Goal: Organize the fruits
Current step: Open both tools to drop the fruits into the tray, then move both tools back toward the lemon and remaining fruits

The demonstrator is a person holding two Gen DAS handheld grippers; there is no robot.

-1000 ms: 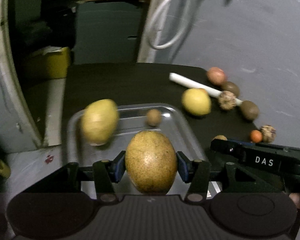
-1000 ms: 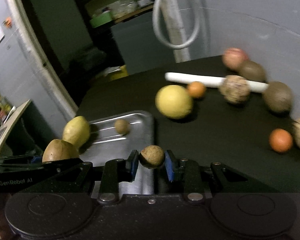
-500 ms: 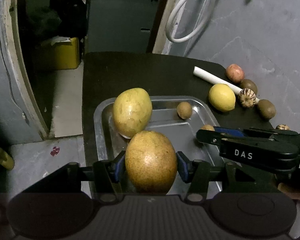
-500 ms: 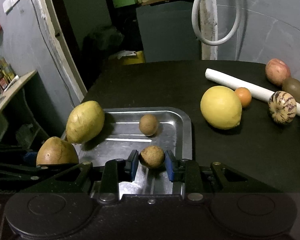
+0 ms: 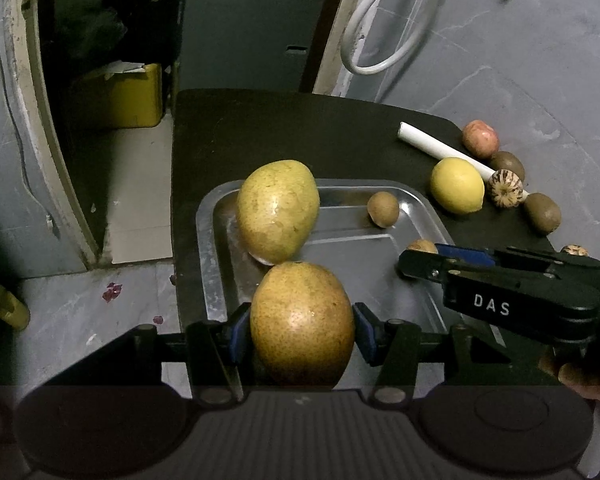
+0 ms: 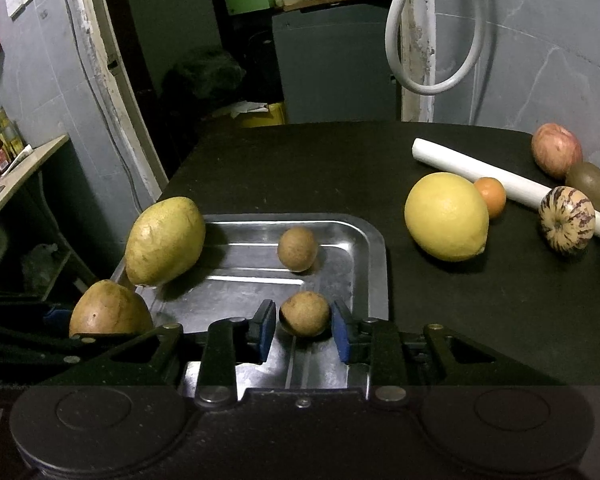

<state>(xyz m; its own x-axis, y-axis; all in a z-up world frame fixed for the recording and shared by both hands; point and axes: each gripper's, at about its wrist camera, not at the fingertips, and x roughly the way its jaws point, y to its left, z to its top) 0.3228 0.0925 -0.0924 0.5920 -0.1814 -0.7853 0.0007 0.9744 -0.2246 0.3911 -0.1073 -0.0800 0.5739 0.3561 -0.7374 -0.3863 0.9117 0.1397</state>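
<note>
Black table [image 6: 300, 160], steel tray [image 6: 374, 248] at near left. Left gripper [image 5: 302, 330] clamps a mango [image 5: 302, 324]; right gripper [image 6: 303, 328], jaws apart, straddles a small brown fruit [image 6: 305, 313]. Risk: the released round fruit rolls across the tray, or the mango, lowered, knocks the yellow mango [image 5: 278, 210].

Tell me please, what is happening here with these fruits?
A person is sorting fruits into a metal tray. The left gripper holds a large brownish mango over the tray. The right gripper is open around a small brown fruit in the tray. A lemon and other fruits wait on the black table.
</note>
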